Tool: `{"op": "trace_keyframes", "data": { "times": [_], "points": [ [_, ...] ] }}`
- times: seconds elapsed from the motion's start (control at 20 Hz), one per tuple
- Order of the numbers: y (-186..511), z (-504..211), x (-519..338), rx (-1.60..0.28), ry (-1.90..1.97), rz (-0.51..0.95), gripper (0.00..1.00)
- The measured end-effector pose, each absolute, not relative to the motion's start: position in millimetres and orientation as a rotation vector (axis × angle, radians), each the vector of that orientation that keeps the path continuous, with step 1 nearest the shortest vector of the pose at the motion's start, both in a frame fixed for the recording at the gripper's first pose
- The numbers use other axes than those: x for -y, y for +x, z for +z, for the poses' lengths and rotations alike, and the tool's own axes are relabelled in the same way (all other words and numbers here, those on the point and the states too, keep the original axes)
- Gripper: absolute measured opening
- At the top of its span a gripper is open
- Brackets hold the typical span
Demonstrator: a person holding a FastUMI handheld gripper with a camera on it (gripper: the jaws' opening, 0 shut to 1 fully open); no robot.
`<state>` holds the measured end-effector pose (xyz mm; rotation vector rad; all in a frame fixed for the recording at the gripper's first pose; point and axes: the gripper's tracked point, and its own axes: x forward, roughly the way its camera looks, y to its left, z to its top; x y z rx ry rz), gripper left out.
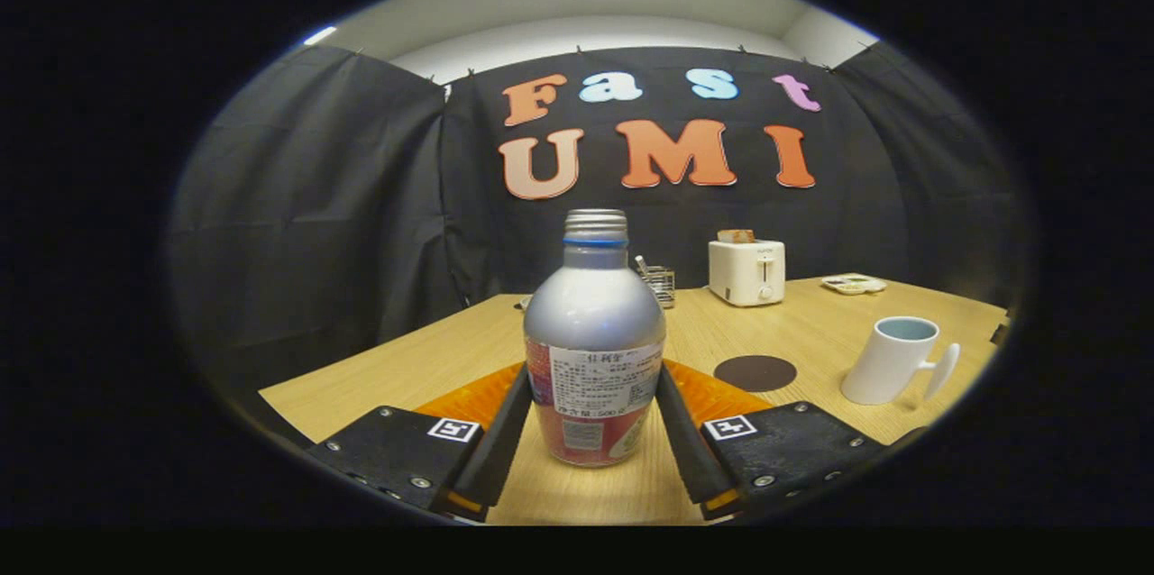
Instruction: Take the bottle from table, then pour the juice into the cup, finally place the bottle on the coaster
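Where the bottle [594, 350] stands between the two fingers, its lower sides are hidden a little by them, so it is hard to see just how hard they press. The jaws are closed on the bottle, with one finger [499, 440] against its left side and the other finger against its right side. The gripper [590, 431] shows from the bottom of the view, and its back parts are cut off. The bottle stands upright, and its bottom looks to be on the wooden surface [424, 363], though I cannot tell for sure that it touches. It is silver on top, with a blue ring under the neck and no cap on. It has a red and white label, and the small words on it are too tiny to make out.

Beyond the fingers and to the right lies a round dark coaster [755, 372], flat on the surface. Further right of the coaster stands a white cup [892, 360] with a handle on its right side. The cup looks blue inside, and what is in it cannot be seen. It looks tilted, but that may be the bend of the round view.

At the far end of the surface stands a white toaster [746, 271] with a piece of bread [736, 236] poking out. A small wire rack [661, 283] peeks out from behind the bottle, partly hidden by it. A little flat tray [853, 284] sits far off to the right of the toaster, too small to make out well
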<state>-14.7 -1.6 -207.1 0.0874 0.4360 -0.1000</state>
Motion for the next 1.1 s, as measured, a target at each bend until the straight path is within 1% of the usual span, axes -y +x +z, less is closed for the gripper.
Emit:
{"op": "trace_keyframes", "data": {
  "times": [0.55,0.85,1.1],
  "points": [
    [9.5,-180.5,24.2,-0.406,0.387,-0.154,0.76],
    [13.0,-179.4,45.6,-0.392,0.565,-0.2,0.75],
    [13.7,-186.8,70.0,-0.389,0.707,-0.268,0.76]
  ]
}}
